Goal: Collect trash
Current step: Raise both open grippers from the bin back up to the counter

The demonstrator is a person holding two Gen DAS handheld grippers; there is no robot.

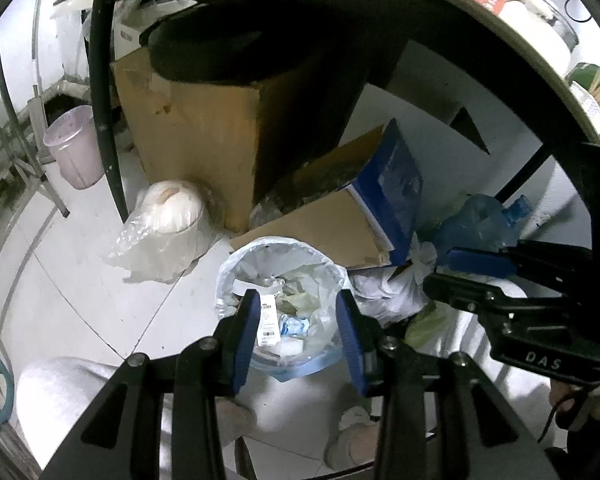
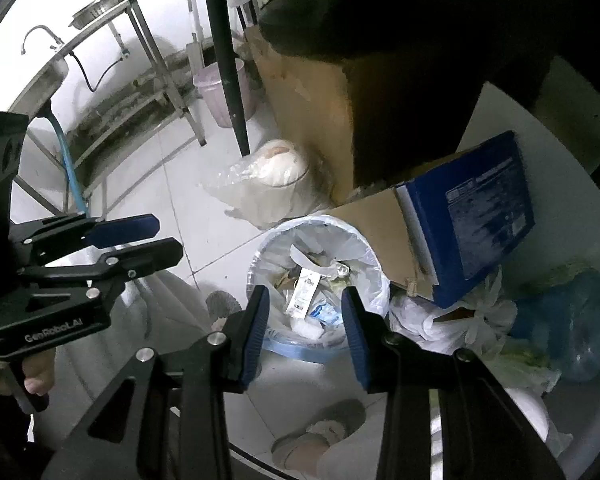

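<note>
both grippers point down over the waste bin point(image 1: 281, 304), which stands on the tiled floor point(image 1: 80, 280) against a brown carton point(image 1: 188, 128) and a blue-printed box point(image 1: 396, 184). left gripper point(image 1: 298, 334): jaws apart, nothing between the pads; bin mouth shows in the gap, well below. right gripper point(image 2: 306, 332): jaws apart, empty, bin likewise framed between its fingers. bin is lined with a pale bag and filled with wrappers and a barcode label point(image 2: 305, 292). tied bags point(image 2: 460, 320) lie beside the bin.
</note>
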